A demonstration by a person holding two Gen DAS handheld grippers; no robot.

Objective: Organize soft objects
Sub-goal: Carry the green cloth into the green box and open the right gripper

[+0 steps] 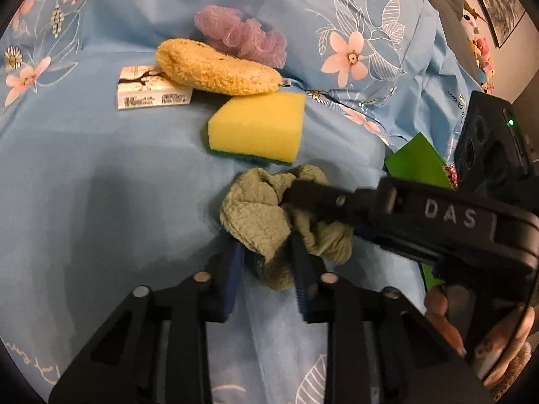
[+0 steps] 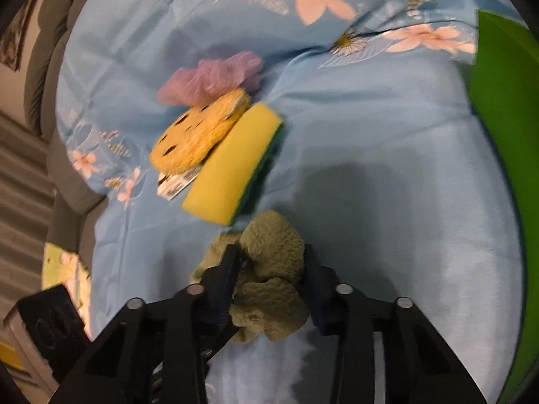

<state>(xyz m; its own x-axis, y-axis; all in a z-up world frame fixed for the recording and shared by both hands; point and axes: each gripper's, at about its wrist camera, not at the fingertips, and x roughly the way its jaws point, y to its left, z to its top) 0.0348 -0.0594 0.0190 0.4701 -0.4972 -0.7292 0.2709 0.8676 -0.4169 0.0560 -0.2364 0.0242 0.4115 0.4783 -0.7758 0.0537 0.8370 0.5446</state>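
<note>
Pretty sure this is a bedroom in someone's home. Everything sits on a bed under a light blue sheet [image 1: 101, 175] printed with pink flowers. Upper right of the left wrist view there's a framed picture [image 1: 498, 3] on the wall and some colorful plush toys [image 1: 480, 50]. Grey padded upholstery [image 2: 50, 43] runs along the left edge of the right wrist view.

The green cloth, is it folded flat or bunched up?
Bunched up: the cloth sits in a wrinkled lump between both grippers' fingers, the left gripper and right gripper.
</note>
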